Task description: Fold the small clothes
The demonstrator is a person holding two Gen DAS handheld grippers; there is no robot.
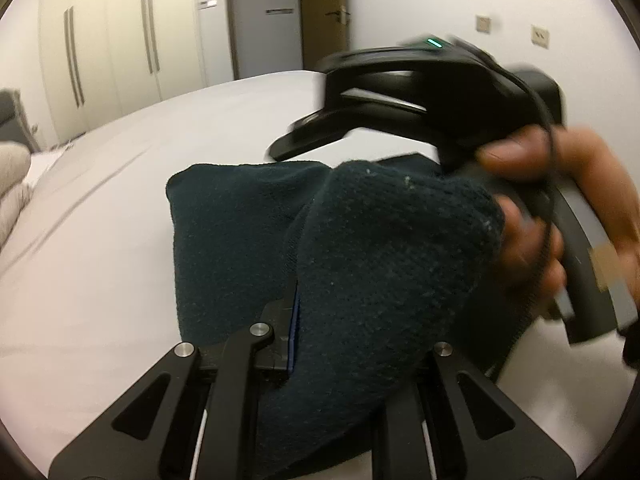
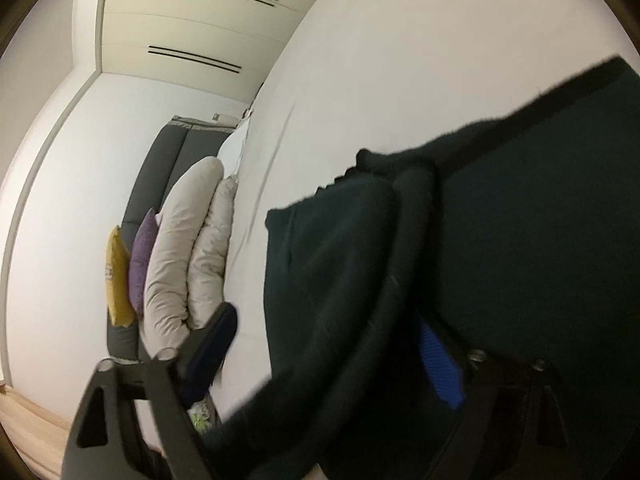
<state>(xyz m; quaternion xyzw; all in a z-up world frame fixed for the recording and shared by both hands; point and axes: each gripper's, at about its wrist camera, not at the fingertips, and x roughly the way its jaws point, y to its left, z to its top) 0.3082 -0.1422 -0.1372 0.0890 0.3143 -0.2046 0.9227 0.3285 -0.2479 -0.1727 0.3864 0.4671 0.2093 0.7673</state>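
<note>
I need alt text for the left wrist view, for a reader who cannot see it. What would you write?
A dark knitted garment bulges over the left claw, hiding most of its fingers, above a white bed. On the right, a hand holds the blurred right claw; pale wardrobe doors stand behind.

Black hand-held gripper (image 1: 296, 320), blue pads (image 2: 442, 364)

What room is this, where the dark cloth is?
Most likely a bedroom: a white bed, tall wardrobe doors behind it, and pillows stacked against a grey headboard.
</note>
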